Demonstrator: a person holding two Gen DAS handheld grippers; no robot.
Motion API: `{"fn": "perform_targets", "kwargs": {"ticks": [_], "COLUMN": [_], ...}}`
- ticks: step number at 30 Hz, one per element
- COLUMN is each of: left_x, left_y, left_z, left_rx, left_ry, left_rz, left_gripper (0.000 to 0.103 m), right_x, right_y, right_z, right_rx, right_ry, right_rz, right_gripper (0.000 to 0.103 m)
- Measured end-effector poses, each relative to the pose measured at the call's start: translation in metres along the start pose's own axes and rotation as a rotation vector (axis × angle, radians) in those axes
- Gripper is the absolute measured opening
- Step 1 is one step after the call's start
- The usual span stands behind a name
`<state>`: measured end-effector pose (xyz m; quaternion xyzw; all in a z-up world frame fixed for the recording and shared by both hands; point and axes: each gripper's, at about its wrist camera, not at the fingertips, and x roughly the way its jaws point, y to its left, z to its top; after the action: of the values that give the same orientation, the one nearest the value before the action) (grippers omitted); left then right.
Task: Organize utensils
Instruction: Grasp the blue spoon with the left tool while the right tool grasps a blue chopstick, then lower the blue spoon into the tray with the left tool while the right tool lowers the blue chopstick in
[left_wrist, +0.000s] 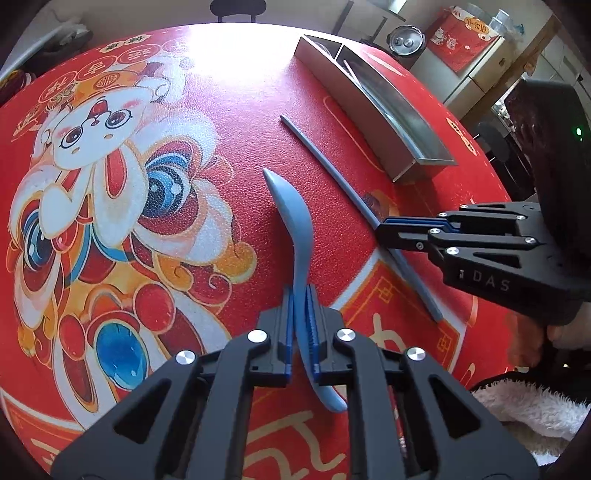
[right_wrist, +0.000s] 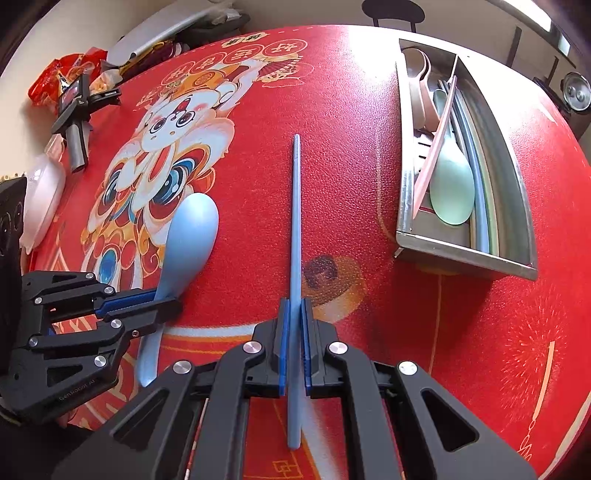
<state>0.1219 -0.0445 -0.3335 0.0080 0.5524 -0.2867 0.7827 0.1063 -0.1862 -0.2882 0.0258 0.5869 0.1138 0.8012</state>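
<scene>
My left gripper (left_wrist: 300, 295) is shut on the handle of a blue spoon (left_wrist: 291, 214), whose bowl points away over the red tablecloth; it also shows in the right wrist view (right_wrist: 192, 229), with the left gripper (right_wrist: 173, 306) at the left. My right gripper (right_wrist: 294, 306) is shut on a blue chopstick (right_wrist: 296, 206) that lies along the cloth; it shows in the left wrist view (left_wrist: 332, 166), with the right gripper (left_wrist: 384, 230) at the right. A steel utensil tray (right_wrist: 461, 254) at the far right holds a green spoon (right_wrist: 452, 188), a pink spoon (right_wrist: 421, 70) and chopsticks.
The tray also shows in the left wrist view (left_wrist: 369, 107). A white bowl (right_wrist: 40, 199), a black clamp tool (right_wrist: 74, 118) and snack bags (right_wrist: 59, 77) sit at the table's far left edge. A white fleece (left_wrist: 528, 413) lies at the near right.
</scene>
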Motion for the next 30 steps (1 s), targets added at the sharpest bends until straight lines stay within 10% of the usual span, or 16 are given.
{"fn": "perform_targets", "kwargs": {"ticks": [10, 30], "left_x": [-0.010, -0.040], "left_y": [0.011, 0.027], "left_z": [-0.012, -0.034], "left_rx": [-0.072, -0.164], "left_ry": [-0.011, -0.040], "left_rz": [-0.032, 0.003], "left_gripper": [0.013, 0.011], "right_x": [0.001, -0.037], "right_y": [0.020, -0.004], "right_z": [0.000, -0.020], "right_rx": [-0.141, 0.052], "right_ry": [0.030, -0.037], "right_rz": [-0.109, 0.094], "right_gripper": [0.007, 0.006]}}
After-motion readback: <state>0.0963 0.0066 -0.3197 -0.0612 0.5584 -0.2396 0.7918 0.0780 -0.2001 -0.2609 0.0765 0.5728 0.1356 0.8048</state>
